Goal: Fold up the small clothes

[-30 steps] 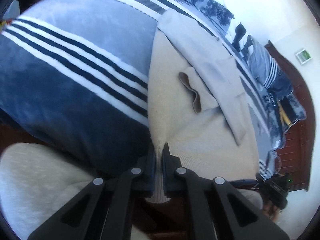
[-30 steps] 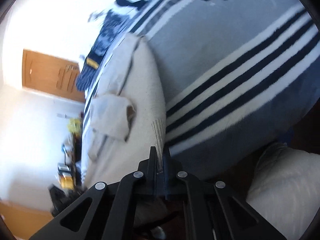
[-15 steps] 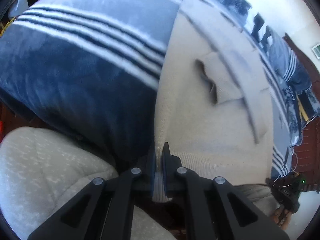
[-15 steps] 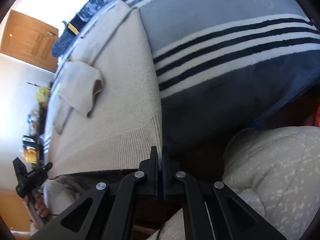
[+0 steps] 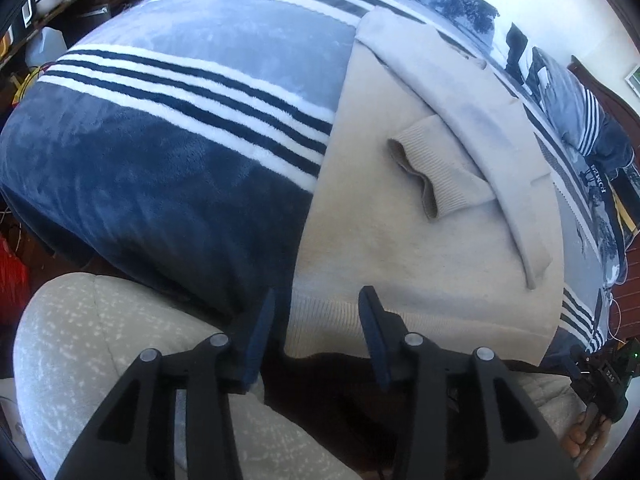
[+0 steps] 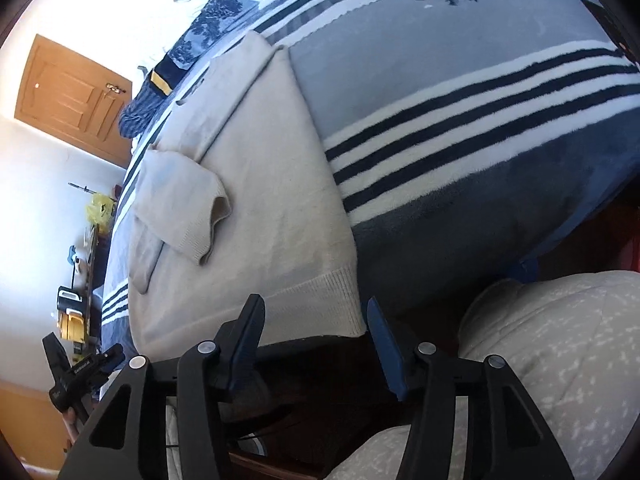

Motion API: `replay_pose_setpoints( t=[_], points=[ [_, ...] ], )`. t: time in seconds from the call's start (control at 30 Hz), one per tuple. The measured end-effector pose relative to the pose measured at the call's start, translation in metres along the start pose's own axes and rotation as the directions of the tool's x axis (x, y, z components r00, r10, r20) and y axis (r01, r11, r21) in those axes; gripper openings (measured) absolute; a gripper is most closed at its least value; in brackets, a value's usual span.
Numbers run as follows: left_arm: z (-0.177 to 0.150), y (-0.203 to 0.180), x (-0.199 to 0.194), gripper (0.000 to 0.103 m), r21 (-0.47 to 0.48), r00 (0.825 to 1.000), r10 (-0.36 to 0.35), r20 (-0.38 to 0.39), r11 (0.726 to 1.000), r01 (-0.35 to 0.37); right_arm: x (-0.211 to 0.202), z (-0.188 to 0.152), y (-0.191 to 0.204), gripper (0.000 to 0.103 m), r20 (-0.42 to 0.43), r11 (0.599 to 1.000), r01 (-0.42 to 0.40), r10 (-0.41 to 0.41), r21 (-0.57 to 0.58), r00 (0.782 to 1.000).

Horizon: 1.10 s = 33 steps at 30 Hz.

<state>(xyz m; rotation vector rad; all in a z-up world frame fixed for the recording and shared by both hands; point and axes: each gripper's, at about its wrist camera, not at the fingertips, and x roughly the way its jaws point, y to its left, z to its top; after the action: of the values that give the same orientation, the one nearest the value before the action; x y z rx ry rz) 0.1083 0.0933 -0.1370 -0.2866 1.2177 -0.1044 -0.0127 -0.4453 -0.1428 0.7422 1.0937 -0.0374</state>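
Note:
A beige knit sweater [image 5: 400, 240] lies flat on the striped blue blanket [image 5: 180, 120], its sleeves folded across the body, one ribbed cuff [image 5: 432, 176] on top. Its ribbed hem hangs at the bed's near edge. My left gripper [image 5: 318, 316] is open, jaws either side of the hem's left corner, holding nothing. My right gripper [image 6: 316, 320] is open at the hem's right corner of the sweater [image 6: 256, 216], also empty. The blanket [image 6: 460, 80] stretches to the right.
My legs in light speckled trousers [image 5: 100, 360] are below the bed edge, also in the right wrist view [image 6: 540, 360]. Dark folded clothes [image 5: 592, 128] lie at the bed's far end. A wooden door [image 6: 68, 92] and cluttered shelves [image 6: 76, 280] stand at the left.
Both grippers were shut on the sweater's hem corners, then opened and let go. The hem now rests at the bed's edge.

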Motion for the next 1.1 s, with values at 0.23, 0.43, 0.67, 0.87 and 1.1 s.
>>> replay_pose_setpoints(
  t=[0.23,0.43,0.67,0.87,1.1],
  points=[
    [0.016,-0.009,0.031,0.042,0.025,0.998,0.039,-0.041,0.999,-0.038,0.029,0.016,0.009,0.055,-0.012,0.997,0.065,-0.066,-0.044,0.998],
    [0.016,-0.013,0.040,0.006,0.055,0.998,0.032,-0.058,0.998,-0.029,0.053,0.019,0.006,0.009,-0.081,0.995,0.087,-0.092,-0.057,0.992],
    [0.009,-0.008,0.024,0.006,0.039,0.999,0.035,-0.016,0.999,-0.034,0.043,0.010,0.008,0.002,-0.053,0.984,0.159,-0.163,-0.076,0.985],
    [0.009,-0.009,0.026,0.019,0.036,0.998,0.058,-0.037,0.998,-0.056,0.042,0.014,0.000,0.028,-0.038,0.989,0.147,-0.148,-0.026,0.988],
    [0.006,-0.011,0.028,0.032,0.034,0.997,0.069,-0.035,0.997,-0.068,0.038,0.020,-0.008,0.051,-0.009,0.994,0.111,-0.111,0.025,0.994]
  ],
)
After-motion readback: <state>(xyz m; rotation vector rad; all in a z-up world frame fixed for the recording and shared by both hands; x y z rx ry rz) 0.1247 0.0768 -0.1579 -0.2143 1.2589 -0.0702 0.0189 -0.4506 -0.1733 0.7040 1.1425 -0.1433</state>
